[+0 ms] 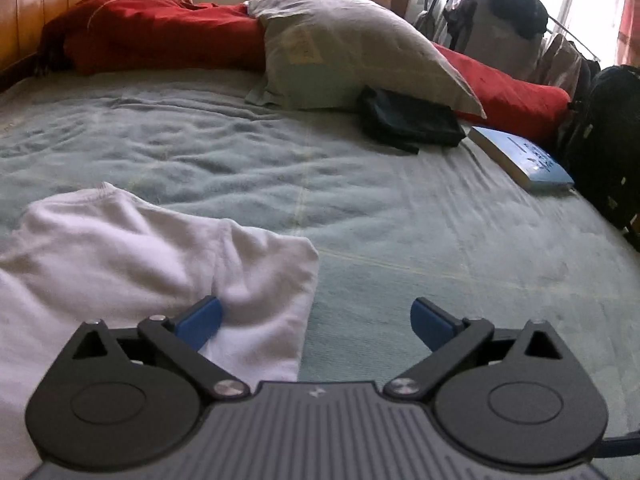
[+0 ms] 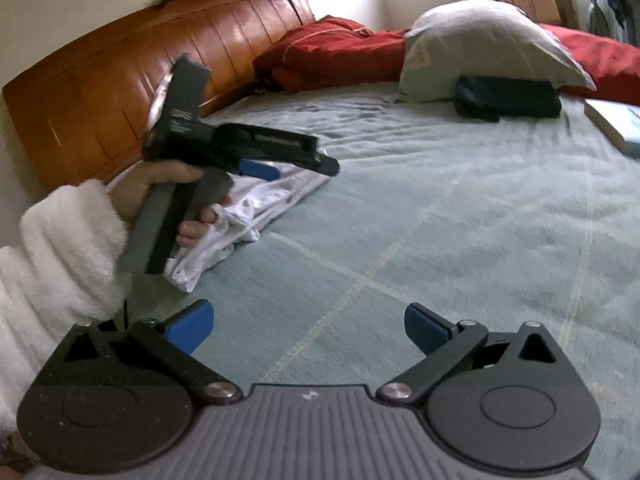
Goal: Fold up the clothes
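Left gripper [image 1: 316, 322]: at the bottom of the left wrist view, jaws spread wide with nothing pinched. One blue pad [image 1: 200, 320] lies over the near right corner of the cloth; the other hangs over bare bedcover.
Right gripper [image 2: 308, 326]: at the bottom of the right wrist view, jaws wide apart and empty, over bare bedcover with no cloth beneath.
White garment [image 1: 132, 264]: lower left of the left wrist view, lying on the bed in a thick, layered bundle with a rounded right edge. In the right wrist view it shows at centre left [image 2: 256, 208], a narrow stack with several edges visible at its near end.
Left hand [image 2: 168, 188]: centre left of the right wrist view, in a fluffy white sleeve [image 2: 68, 232], holding its tool just above the garment.
Progress: the garment looks folded at least once. The top is lumpy and the layers uneven, so squaring or a further fold probably remains. No finished pile is visible.
Bed [image 1: 400, 240]: pale green cover, wrinkled, mid-frame.
Further back: a black pouch [image 1: 408, 120], a blue book [image 1: 524, 160], a grey pillow [image 1: 352, 48] and red bedding [image 1: 152, 28] across the upper part.
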